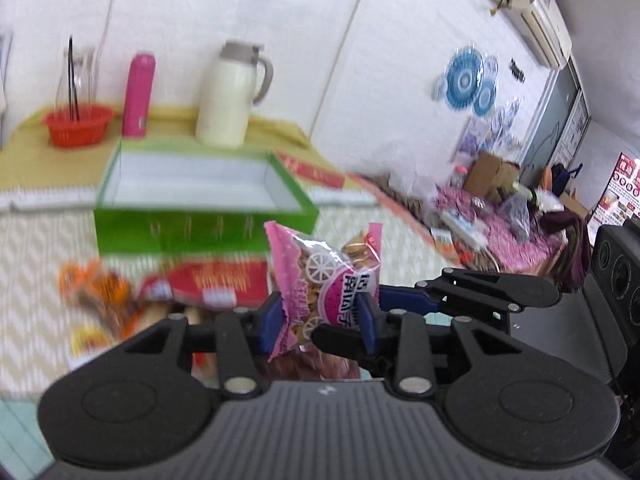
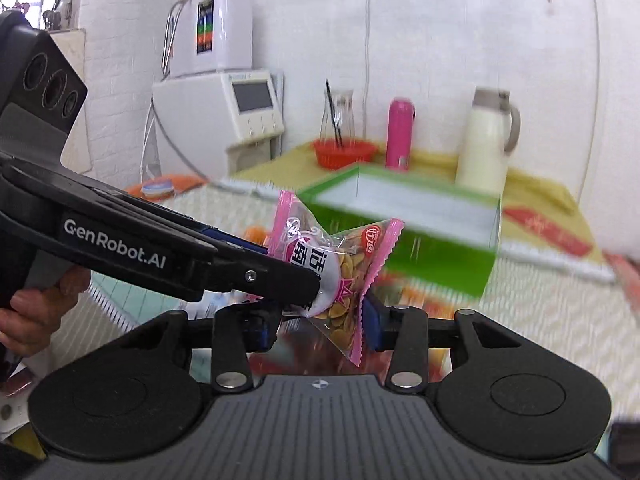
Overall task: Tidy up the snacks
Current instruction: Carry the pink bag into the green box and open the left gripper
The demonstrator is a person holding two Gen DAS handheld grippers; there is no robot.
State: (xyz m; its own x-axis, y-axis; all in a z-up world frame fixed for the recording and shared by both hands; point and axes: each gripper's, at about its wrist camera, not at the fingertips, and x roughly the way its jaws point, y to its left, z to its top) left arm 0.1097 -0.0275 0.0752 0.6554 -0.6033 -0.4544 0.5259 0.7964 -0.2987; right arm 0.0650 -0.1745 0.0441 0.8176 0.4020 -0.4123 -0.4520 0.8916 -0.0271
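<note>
A small pink-edged clear packet of seeds (image 1: 320,280) is held in the air by both grippers. My left gripper (image 1: 320,320) is shut on its lower part, with the right gripper's fingers (image 1: 472,296) pinching it from the right. In the right wrist view the packet (image 2: 340,268) sits between my right gripper's (image 2: 320,324) blue pads, and the left gripper's black fingers (image 2: 256,276) clamp it from the left. A green open box (image 1: 200,200) with a white inside stands behind; it also shows in the right wrist view (image 2: 408,232). More snack packets (image 1: 200,284) lie on the table below.
A red basket (image 1: 78,124), pink bottle (image 1: 138,94) and cream thermos jug (image 1: 232,96) stand behind the box on a yellow cloth. A white appliance (image 2: 224,108) stands at far left. Cluttered goods (image 1: 500,208) lie to the right.
</note>
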